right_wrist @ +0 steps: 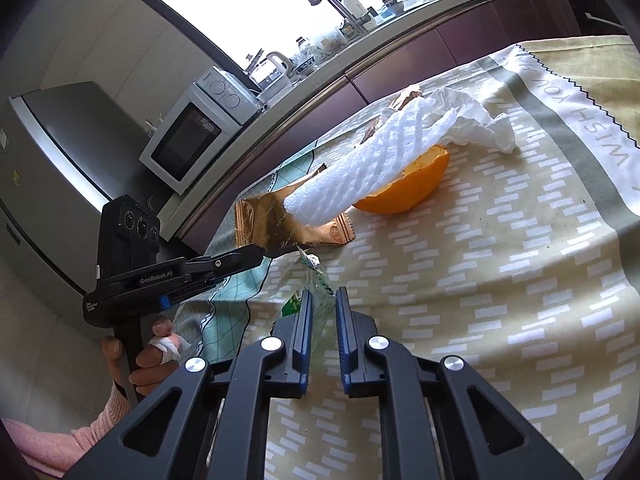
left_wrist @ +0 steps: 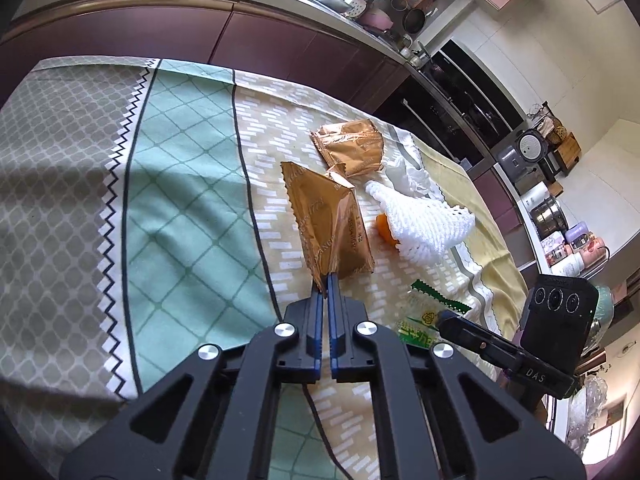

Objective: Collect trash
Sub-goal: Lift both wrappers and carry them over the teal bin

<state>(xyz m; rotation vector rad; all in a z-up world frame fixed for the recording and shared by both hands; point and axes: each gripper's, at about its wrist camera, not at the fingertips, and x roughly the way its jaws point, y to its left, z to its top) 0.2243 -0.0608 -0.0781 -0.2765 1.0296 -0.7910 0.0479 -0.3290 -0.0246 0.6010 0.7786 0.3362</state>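
My left gripper (left_wrist: 326, 282) is shut on the near edge of a gold foil wrapper (left_wrist: 334, 224), which stands tilted up from the tablecloth; it also shows in the right wrist view (right_wrist: 280, 220). A second gold wrapper (left_wrist: 350, 148) lies farther back. A white foam fruit net (left_wrist: 424, 220) lies over an orange peel (right_wrist: 408, 184), with a crumpled white tissue (right_wrist: 476, 120) behind. My right gripper (right_wrist: 322, 300) is nearly closed around a clear green-printed plastic wrapper (right_wrist: 316, 292), also seen in the left wrist view (left_wrist: 424, 316). The jaws stand a narrow gap apart.
The table carries a patterned cloth (left_wrist: 180, 184) in green, grey and beige. Behind it runs a dark-fronted kitchen counter (left_wrist: 240, 32) crowded with utensils. A microwave (right_wrist: 192, 132) and a fridge (right_wrist: 52, 168) stand at the left in the right wrist view.
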